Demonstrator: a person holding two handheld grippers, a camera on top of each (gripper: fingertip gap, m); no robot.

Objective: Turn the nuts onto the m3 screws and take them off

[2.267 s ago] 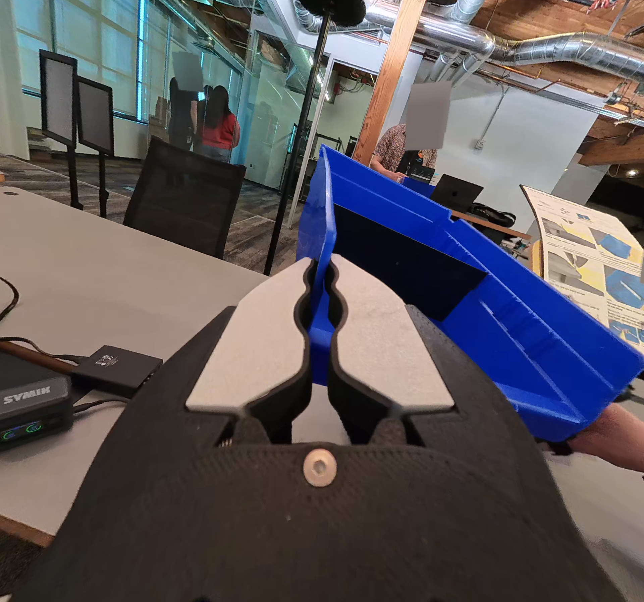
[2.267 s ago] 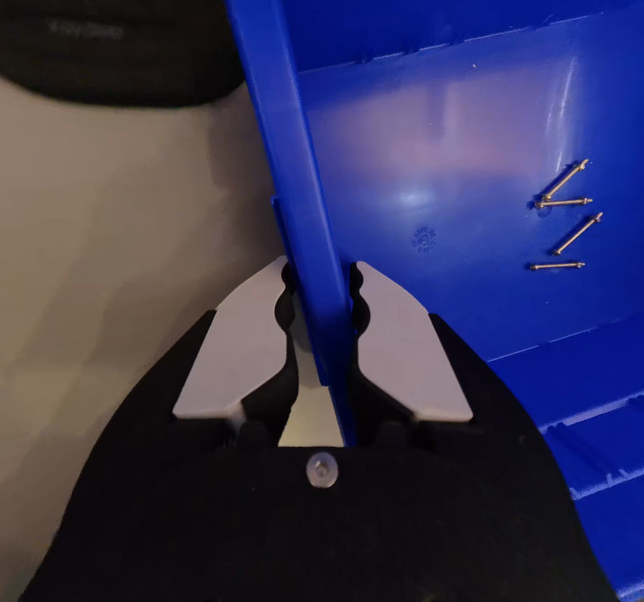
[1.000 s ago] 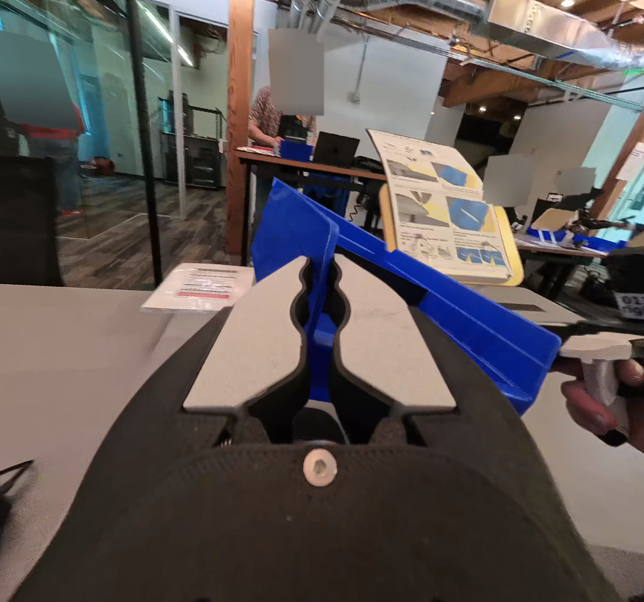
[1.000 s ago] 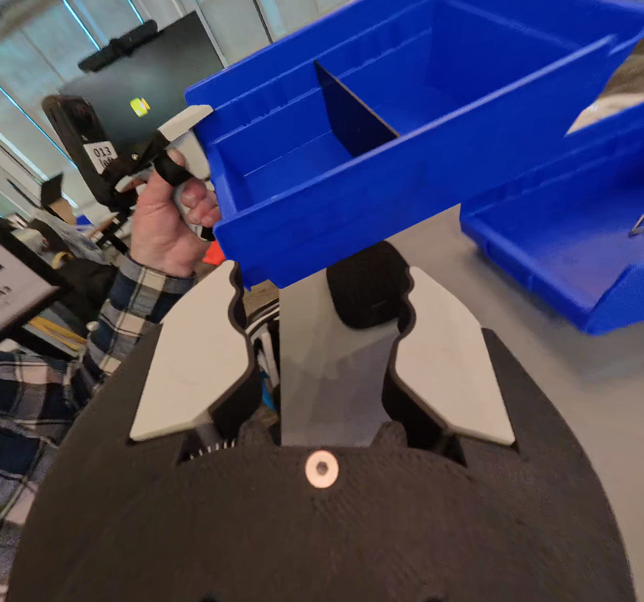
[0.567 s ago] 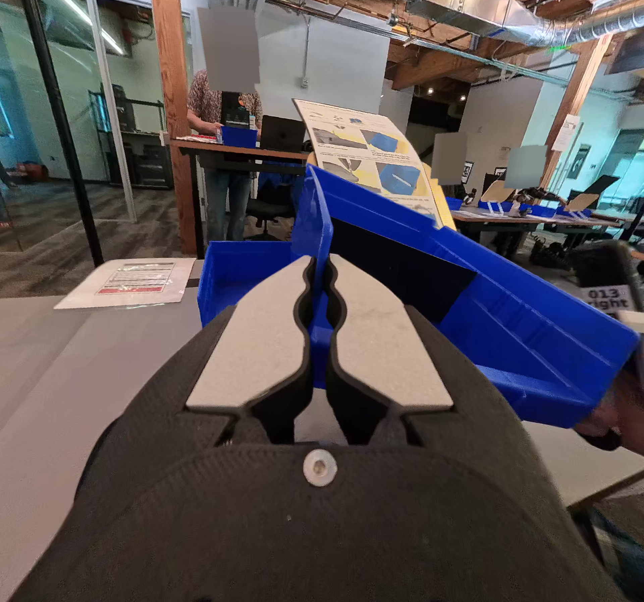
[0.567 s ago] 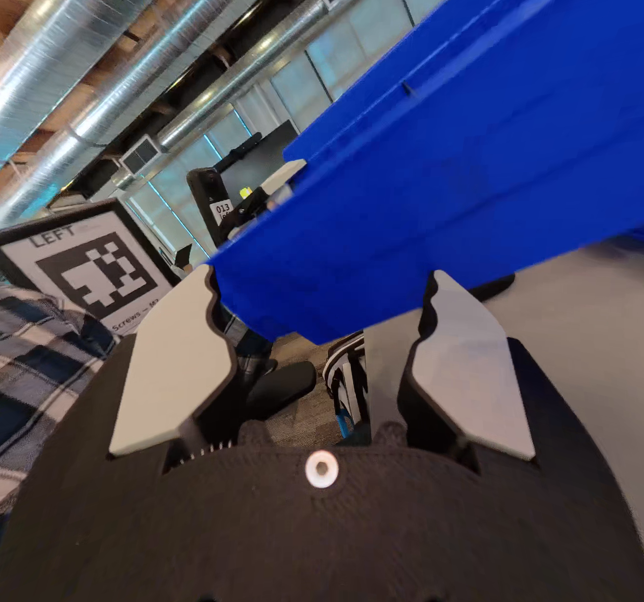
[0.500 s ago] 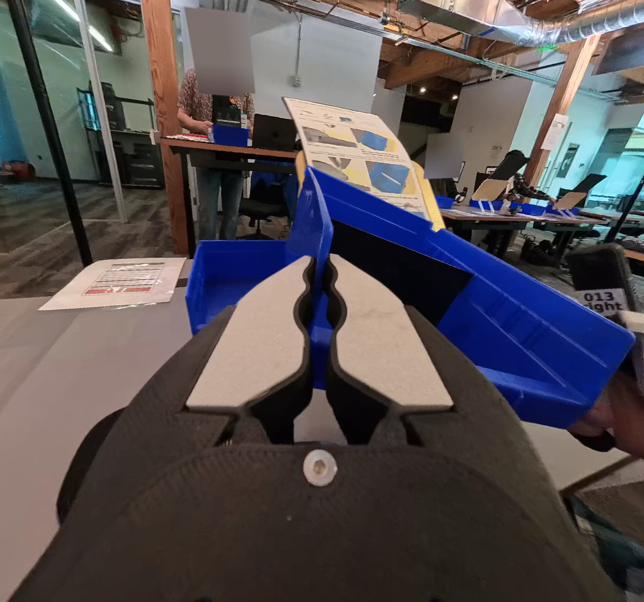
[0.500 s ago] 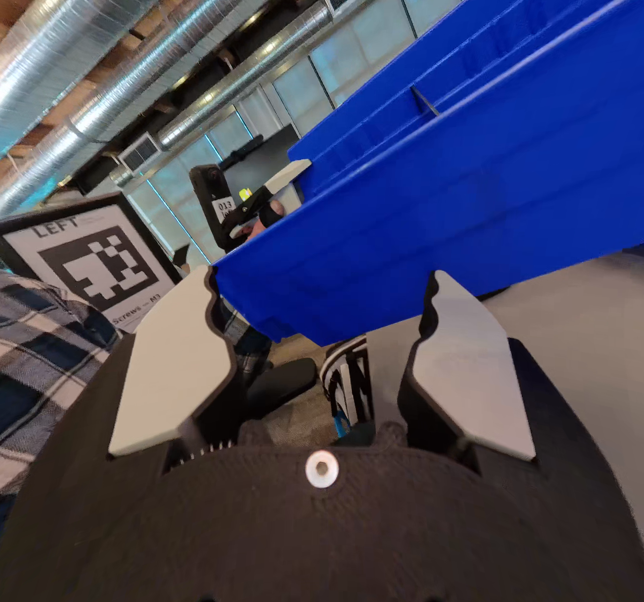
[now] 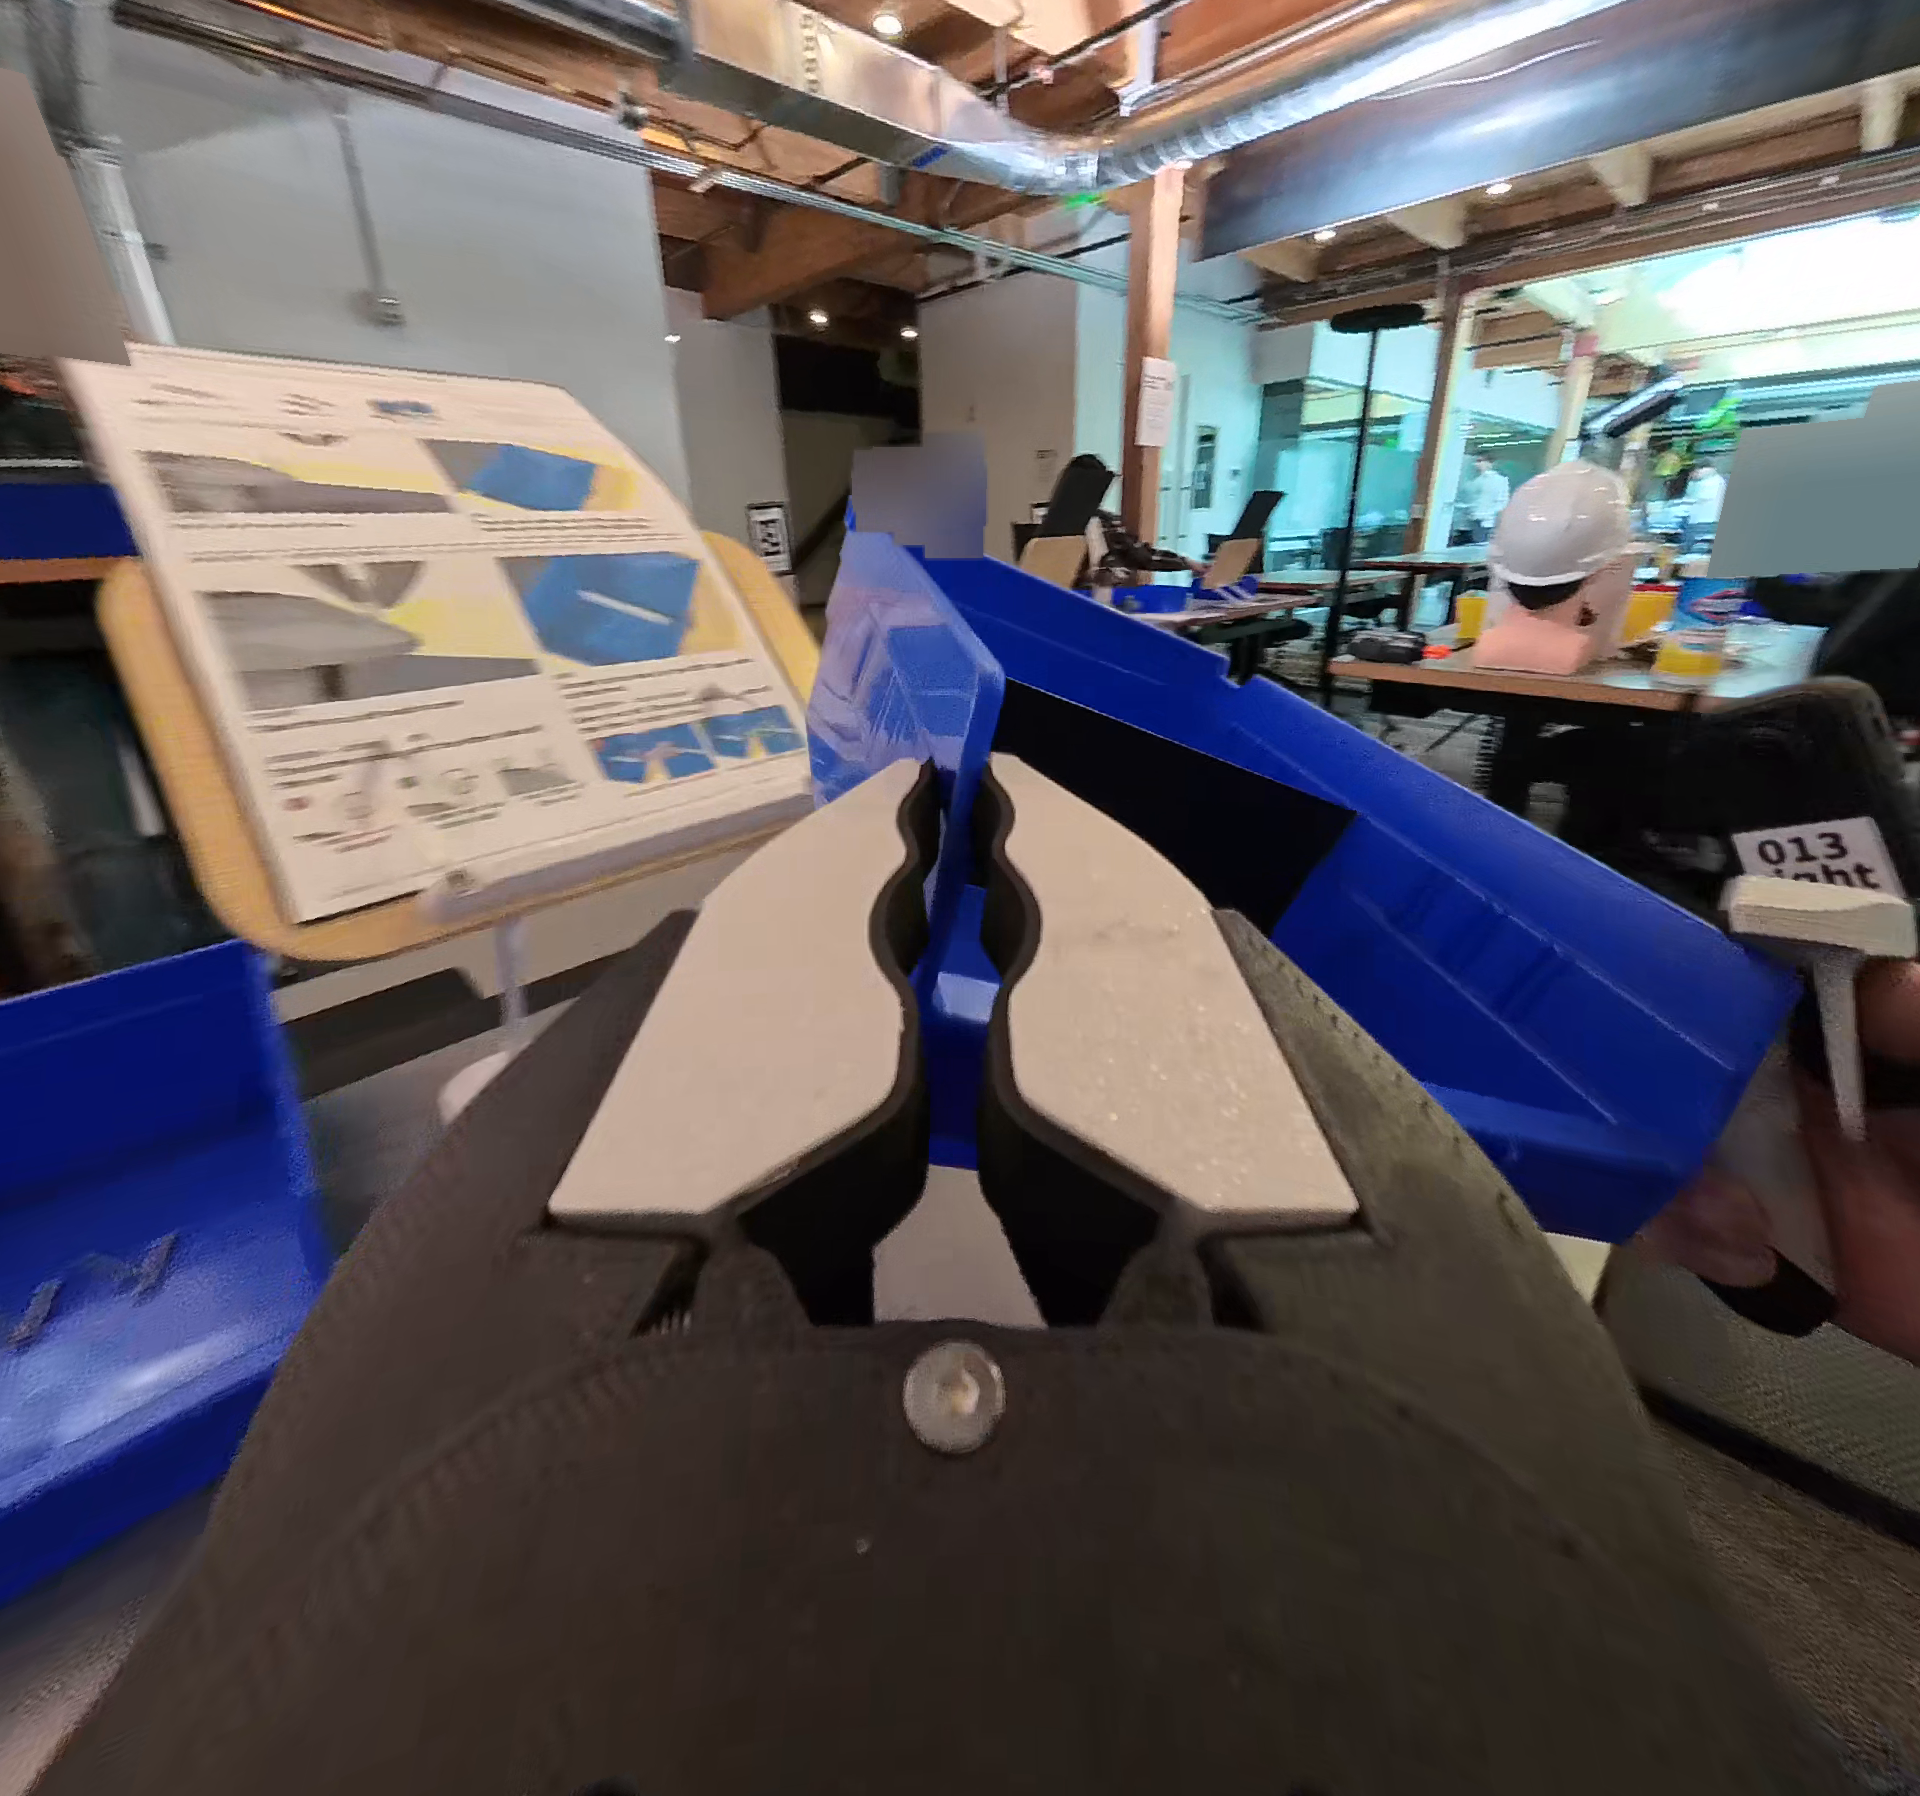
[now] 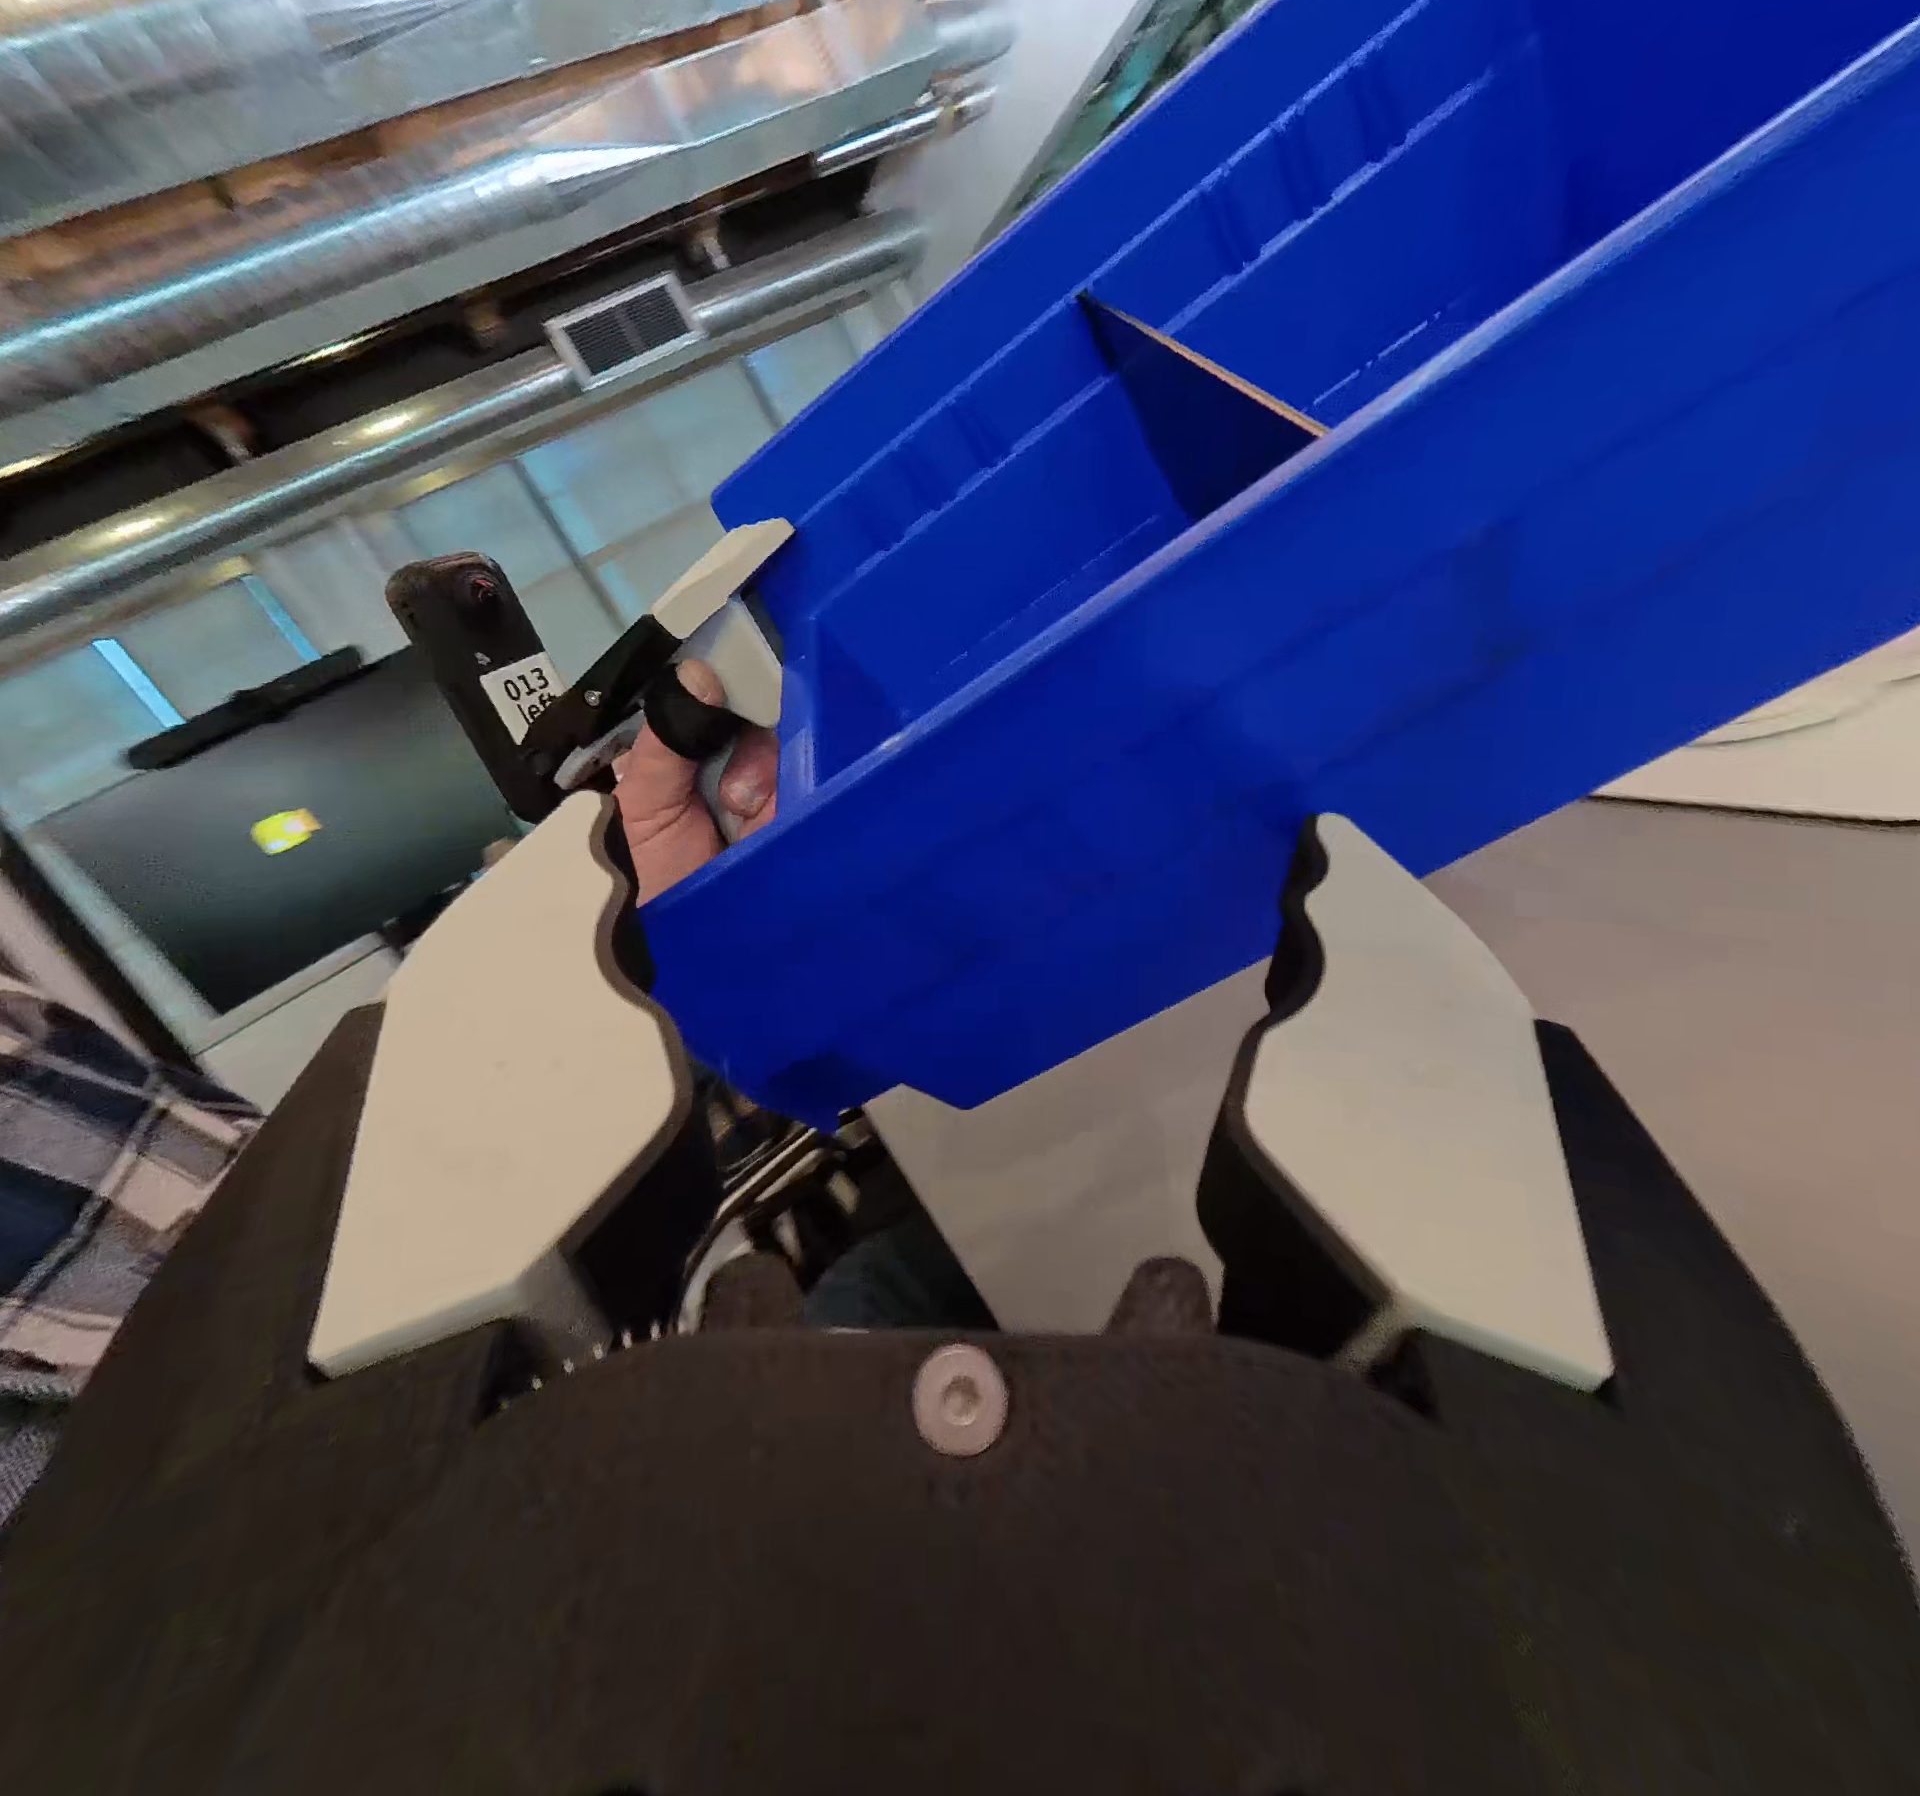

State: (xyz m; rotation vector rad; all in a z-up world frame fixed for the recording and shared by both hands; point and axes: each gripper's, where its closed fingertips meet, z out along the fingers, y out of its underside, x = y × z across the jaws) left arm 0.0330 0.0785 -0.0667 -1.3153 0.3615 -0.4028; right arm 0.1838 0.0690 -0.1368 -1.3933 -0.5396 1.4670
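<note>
My left hand-held gripper (image 9: 958,801) pinches the end wall of the tilted blue plastic divided bin (image 9: 1455,905), so my wide-open right hand-held gripper (image 10: 956,915), straddling its corner, should steady it.

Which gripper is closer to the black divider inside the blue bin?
Left. The left gripper clamps the blue bin wall beside the black divider; the right gripper straddles the far end.

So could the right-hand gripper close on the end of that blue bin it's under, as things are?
Probably yes. The right gripper is wide open, and the near end of the raised blue bin already sits between its fingers, with nothing else there. The left gripper pinches the bin's far end wall.
</note>
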